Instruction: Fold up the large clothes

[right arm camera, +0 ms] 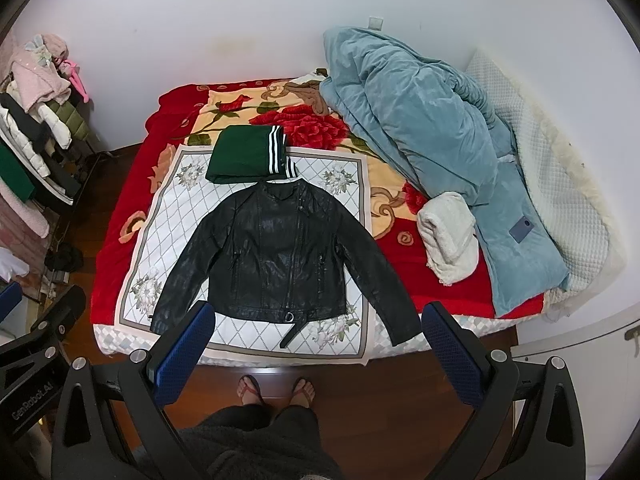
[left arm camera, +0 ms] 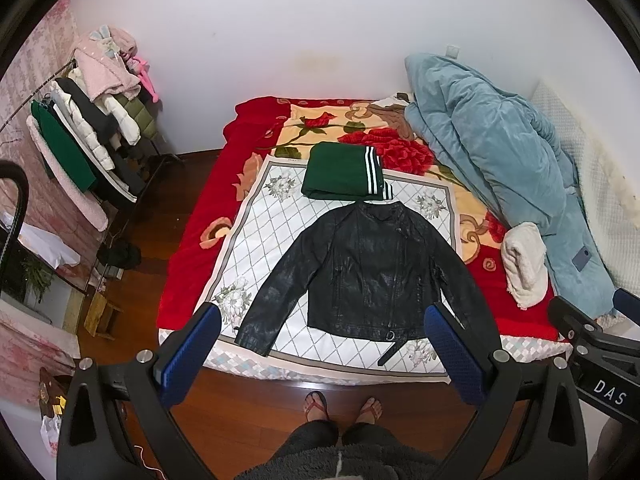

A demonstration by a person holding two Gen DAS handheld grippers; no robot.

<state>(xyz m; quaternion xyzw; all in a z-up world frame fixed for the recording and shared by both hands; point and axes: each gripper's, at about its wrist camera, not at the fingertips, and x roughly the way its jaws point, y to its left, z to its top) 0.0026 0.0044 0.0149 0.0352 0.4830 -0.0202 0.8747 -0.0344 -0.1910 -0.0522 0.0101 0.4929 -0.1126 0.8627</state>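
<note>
A black jacket [left arm camera: 368,272] is laid flat, front up and sleeves spread, on a white cloth [left arm camera: 264,232] on the bed [left arm camera: 192,248], its collar just beside a folded green garment [left arm camera: 344,176]. Both the left claw [left arm camera: 320,354] and the right claw [right arm camera: 316,350] are held spread wide above the bed's near edge, nothing gripped.

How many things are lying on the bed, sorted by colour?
Black: 1, the leather jacket, spread flat
Green: 1, the folded garment with white stripes
Blue: 1, the bunched-up quilt
White: 1, the fluffy bundle beside the quilt
Total: 4
</note>
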